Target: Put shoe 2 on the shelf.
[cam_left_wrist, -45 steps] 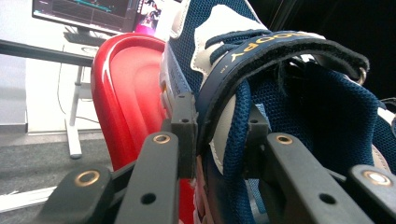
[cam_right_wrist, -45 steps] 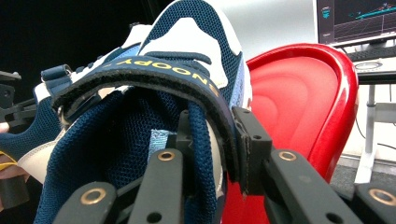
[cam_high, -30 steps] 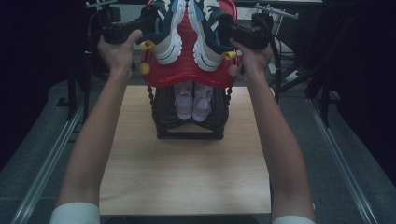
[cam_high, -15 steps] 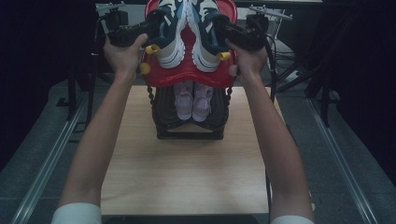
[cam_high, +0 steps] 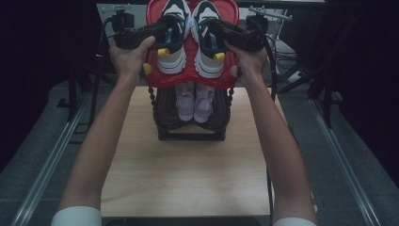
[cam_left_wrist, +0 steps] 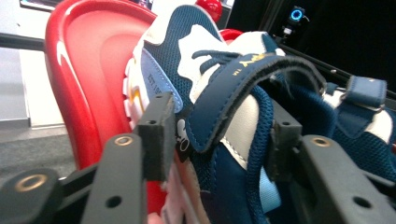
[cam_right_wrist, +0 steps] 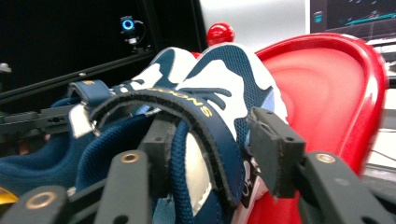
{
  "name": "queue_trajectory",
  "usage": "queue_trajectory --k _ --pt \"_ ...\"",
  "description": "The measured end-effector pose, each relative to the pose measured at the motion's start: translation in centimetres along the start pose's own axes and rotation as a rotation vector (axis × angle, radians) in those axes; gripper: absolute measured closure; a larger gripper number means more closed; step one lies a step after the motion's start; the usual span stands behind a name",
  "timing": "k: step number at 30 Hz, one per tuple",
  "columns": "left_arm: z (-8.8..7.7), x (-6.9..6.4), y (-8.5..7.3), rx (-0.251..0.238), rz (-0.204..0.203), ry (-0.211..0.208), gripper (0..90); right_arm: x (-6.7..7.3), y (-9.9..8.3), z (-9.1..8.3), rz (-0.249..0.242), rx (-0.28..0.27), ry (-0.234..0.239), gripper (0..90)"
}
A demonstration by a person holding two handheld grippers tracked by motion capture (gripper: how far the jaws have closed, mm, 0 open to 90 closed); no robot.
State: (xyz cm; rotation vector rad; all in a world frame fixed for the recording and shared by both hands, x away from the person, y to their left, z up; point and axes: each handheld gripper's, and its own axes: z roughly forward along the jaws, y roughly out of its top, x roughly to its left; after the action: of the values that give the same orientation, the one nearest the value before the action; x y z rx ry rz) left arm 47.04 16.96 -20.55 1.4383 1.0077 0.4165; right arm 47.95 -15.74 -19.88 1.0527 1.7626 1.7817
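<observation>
A pair of navy and white sneakers lies on the red tray [cam_high: 188, 81] on top of a black rack. My left gripper [cam_high: 162, 30] straddles the left sneaker [cam_high: 171, 42]. In the left gripper view my left gripper [cam_left_wrist: 219, 140] has the strap and collar of that sneaker [cam_left_wrist: 224, 93] between its pads. My right gripper [cam_high: 216, 29] straddles the right sneaker [cam_high: 208, 47], whose strapped top [cam_right_wrist: 210, 93] sits inside my right gripper [cam_right_wrist: 219, 149]. Both grippers' jaws have just been opening and now stand open, with small gaps beside the shoes.
The black rack [cam_high: 190, 134] stands at the far middle of a wooden table [cam_high: 188, 179]. Its lower shelf holds a pair of pale pink shoes [cam_high: 194, 101]. Metal rails run along the floor on both sides. Dark stands and cables rise behind the rack.
The two sneakers have settled slightly nearer and straighter on the red tray. Both hands have stayed where they were.
</observation>
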Motion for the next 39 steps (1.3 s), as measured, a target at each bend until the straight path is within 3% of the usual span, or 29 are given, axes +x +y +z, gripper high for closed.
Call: queue_trajectory --k 6,15,19,22,39 --pt "-0.2 0.5 0.2 0.002 -0.032 -0.053 40.4 -0.2 0.2 -0.1 0.007 -0.008 0.036 44.7" --pt "-0.5 1.1 0.3 0.004 -0.053 -0.086 35.7 -0.5 0.5 -0.3 0.058 -0.022 0.124 36.8" --pt "-0.8 1.4 0.3 0.008 -0.060 -0.098 33.0 -0.3 0.8 -0.8 0.054 -0.033 0.133 37.1" --pt "-1.3 1.5 0.4 -0.020 -0.082 -0.114 32.5 -0.4 0.8 -1.1 0.054 -0.037 0.141 38.2" --pt "-4.0 2.5 -0.1 -0.041 -0.087 -0.118 33.6 -1.2 0.4 -4.0 0.036 -0.080 0.152 42.5"
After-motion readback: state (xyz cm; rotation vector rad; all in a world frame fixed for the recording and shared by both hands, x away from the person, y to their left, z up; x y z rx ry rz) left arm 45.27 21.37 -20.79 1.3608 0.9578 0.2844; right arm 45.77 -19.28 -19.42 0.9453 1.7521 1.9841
